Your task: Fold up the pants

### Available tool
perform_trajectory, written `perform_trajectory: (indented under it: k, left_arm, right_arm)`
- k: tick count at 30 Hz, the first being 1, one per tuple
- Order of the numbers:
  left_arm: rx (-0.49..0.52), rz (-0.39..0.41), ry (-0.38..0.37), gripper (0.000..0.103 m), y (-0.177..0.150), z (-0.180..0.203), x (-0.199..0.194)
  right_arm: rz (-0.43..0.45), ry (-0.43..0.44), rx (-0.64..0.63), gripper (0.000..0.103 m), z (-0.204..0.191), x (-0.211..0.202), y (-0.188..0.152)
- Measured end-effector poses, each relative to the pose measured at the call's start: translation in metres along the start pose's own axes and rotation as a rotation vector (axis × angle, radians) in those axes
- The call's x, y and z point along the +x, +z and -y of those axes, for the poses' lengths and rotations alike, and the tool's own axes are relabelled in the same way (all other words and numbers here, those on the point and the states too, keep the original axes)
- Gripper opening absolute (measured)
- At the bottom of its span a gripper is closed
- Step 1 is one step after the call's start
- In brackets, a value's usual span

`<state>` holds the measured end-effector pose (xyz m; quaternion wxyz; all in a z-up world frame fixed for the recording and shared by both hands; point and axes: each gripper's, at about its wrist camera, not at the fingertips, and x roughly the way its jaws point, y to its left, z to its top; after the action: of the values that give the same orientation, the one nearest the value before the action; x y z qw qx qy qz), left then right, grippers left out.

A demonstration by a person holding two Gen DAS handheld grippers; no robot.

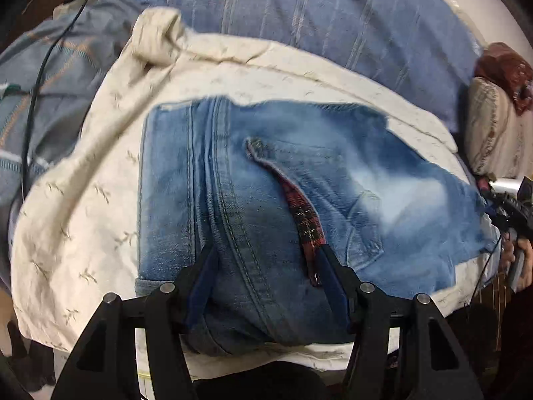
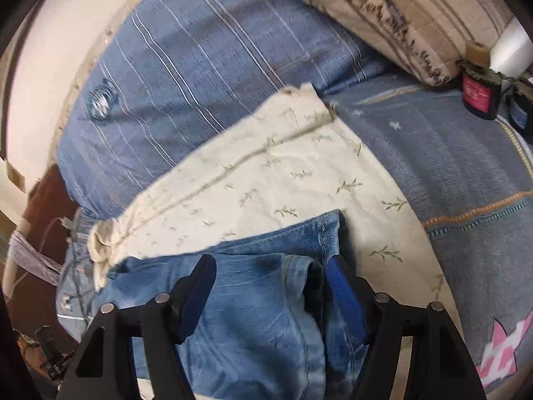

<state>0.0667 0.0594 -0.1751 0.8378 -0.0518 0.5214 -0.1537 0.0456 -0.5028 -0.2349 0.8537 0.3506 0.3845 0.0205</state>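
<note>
Folded blue jeans (image 1: 333, 173) lie on a cream cloth with a leaf print (image 1: 83, 200) spread over a bed. A strip of red plaid lining (image 1: 303, 213) shows at a pocket edge. My left gripper (image 1: 266, 260) hovers over the near end of the jeans. It is open, straddling a thick seam without pinching it. In the right wrist view the jeans (image 2: 253, 326) fill the foreground on the cream cloth (image 2: 266, 173). My right gripper (image 2: 271, 266) is open over them, with a raised denim fold close to its right finger. A person's hand (image 1: 523, 256) shows at the right edge.
A blue striped bolster (image 2: 200, 66) lies behind the cloth, with a beige patterned pillow (image 2: 416, 16) beyond it. A grey-blue blanket (image 2: 449, 166) lies to the right, and a dark jar with a pink label (image 2: 479, 93) stands at its far edge. A black cable (image 1: 36, 100) trails at the left.
</note>
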Motion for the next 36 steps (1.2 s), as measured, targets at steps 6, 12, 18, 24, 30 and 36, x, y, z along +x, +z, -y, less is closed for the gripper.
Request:
perform_trajectory:
  k: [6,12,18,24,30,36]
  left_arm:
    - [0.025,0.010,0.054,0.062,0.006,0.006,-0.010]
    - [0.022,0.097,0.051,0.062,0.015,0.012,-0.028]
    - [0.079,0.071,0.118,0.062,0.019,0.031,-0.008]
    - [0.007,0.018,0.127,0.062,0.016,0.019,0.003]
    - [0.033,0.078,0.087,0.062,0.030,0.038,-0.013]
    - [0.116,0.070,0.042,0.062,0.060,0.090,0.004]
  right_arm:
    - [-0.014,-0.145,-0.115,0.014,-0.014,0.011,0.004]
    - [0.169,-0.200,-0.185,0.012,-0.035,-0.026,0.025]
    - [0.160,-0.273,-0.149,0.012,-0.022,0.008,0.033]
    - [0.067,-0.263,0.032,0.014,0.020,0.021,0.024]
    - [0.139,-0.200,0.056,0.014,0.010,-0.031,0.015]
    - [0.083,-0.044,-0.083,0.014,-0.052,-0.011,-0.027]
